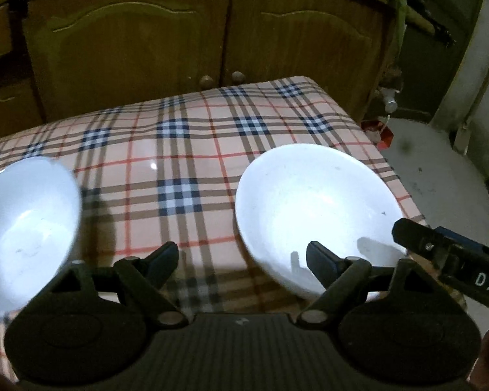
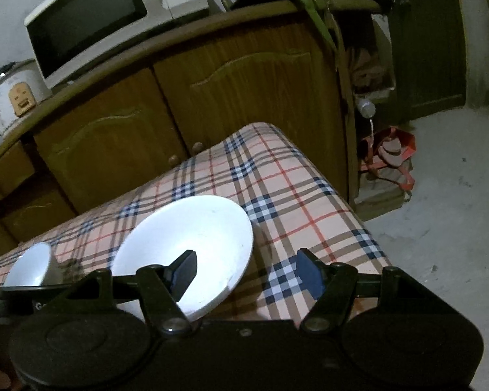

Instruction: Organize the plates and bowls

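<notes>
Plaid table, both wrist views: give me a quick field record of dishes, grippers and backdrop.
surface: plaid tablecloth
dishes: wide white dish, smaller white bowl, apart, both upright and empty
left gripper: open, nothing between fingers, low between the two dishes
right gripper: open, holding nothing, astride the wide dish's near rim
behind table: wooden cabinet
on cabinet: microwave, rice cooker

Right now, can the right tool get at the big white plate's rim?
Probably yes: the right tool is open, one finger already over the plate, with nothing between them on the checked cloth.
</notes>
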A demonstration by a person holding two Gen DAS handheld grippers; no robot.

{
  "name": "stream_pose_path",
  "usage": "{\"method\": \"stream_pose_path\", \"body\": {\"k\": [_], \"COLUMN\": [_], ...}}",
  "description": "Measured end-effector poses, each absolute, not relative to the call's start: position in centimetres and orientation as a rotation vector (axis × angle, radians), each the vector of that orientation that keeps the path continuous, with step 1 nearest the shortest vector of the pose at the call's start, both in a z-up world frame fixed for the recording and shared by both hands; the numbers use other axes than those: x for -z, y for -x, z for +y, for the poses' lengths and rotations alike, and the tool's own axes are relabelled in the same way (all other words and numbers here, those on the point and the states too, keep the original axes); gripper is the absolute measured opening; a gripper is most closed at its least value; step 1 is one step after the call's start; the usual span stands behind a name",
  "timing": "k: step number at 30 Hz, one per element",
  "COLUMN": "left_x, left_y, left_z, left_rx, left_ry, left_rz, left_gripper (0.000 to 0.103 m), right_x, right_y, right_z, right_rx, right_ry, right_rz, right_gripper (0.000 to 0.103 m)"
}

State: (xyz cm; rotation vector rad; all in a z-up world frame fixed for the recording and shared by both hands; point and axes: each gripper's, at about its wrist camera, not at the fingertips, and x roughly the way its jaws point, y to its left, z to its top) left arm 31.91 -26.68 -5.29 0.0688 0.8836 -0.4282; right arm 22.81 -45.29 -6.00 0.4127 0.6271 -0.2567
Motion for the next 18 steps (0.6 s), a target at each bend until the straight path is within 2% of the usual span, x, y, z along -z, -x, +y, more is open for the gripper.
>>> {"method": "stream_pose_path", "body": {"k": [5,7,8,10,11,12,13,18], "left_x": [6.7,7.2,7.4,7.4,7.4,7.4,7.3,6.9], "left_y": [-33.7,-34.3,-34.5,-34.6,-34.7,-34.7,-34.6,-33.7], "left_z": [-27.2,-27.5,-27.6,-27.7,-27.7,-27.8,-28.0,-27.5], "left_rx": [0.417,0.435,0.438,0.461,0.471,0.481,0.489,0.497], "left_ry": [-0.064,-0.059,-0.059,-0.040,-0.027,-0.021,-0.021,-0.016], "left_rz": [0.898,0.915,0.911,0.893,0.892,0.890,0.888,0.882], "left_gripper": [0.071,0.057,0.056,0.043,0.039,0.030,0.029,0.023], "right_x": [7.6,8.2,8.6,9.1,9.4,9.6,9.9,9.8], "right_y": [-24.7,-25.3,-25.6,-26.2,-26.3,-26.6,-26.7,-26.3], "right_z": [-45.5,-45.6,-45.7,-45.7,-45.7,-45.7,-45.6,-44.9], "right_rx": [0.242,0.233,0.229,0.214,0.201,0.190,0.177,0.193], "right_ry": [-0.421,-0.437,-0.444,-0.453,-0.462,-0.472,-0.481,-0.483], "right_rz": [0.656,0.665,0.670,0.677,0.683,0.691,0.701,0.694], "right_gripper": [0.080,0.079,0.075,0.055,0.050,0.037,0.024,0.023]}}
